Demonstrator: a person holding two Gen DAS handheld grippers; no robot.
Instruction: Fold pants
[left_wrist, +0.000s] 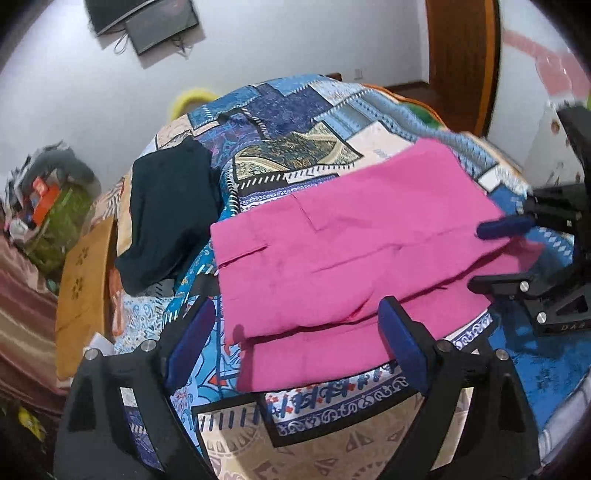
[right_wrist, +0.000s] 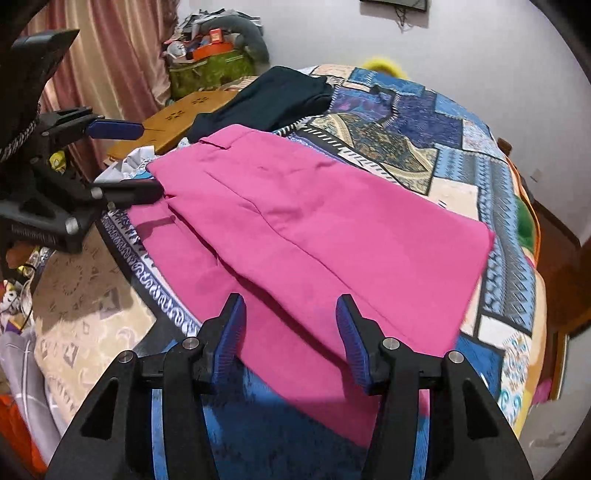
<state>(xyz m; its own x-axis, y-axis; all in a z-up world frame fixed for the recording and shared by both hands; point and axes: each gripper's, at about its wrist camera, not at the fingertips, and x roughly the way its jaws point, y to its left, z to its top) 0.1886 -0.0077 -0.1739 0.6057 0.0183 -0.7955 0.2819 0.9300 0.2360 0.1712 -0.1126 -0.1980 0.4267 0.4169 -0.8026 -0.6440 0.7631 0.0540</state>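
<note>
Left wrist view: folded pink pants (left_wrist: 354, 243) lie across a patchwork bedspread (left_wrist: 295, 122), both claws open and empty.

The bedspread fills the frame's middle, and the pants cross its centre in two stacked layers, the lower edge sticking out toward the bottom. A dark garment (left_wrist: 173, 210) lies at centre left, apart from the pants. The left claw (left_wrist: 295, 347) tilts down from the bottom edge, jaws spread wide, its right finger over the pants' near edge, nothing between the pads. In the right wrist view the right claw (right_wrist: 291, 343) also slopes down from the bottom centre, jaws parted above the pink cloth, gripping nothing; the left claw enters at the left edge.
</note>
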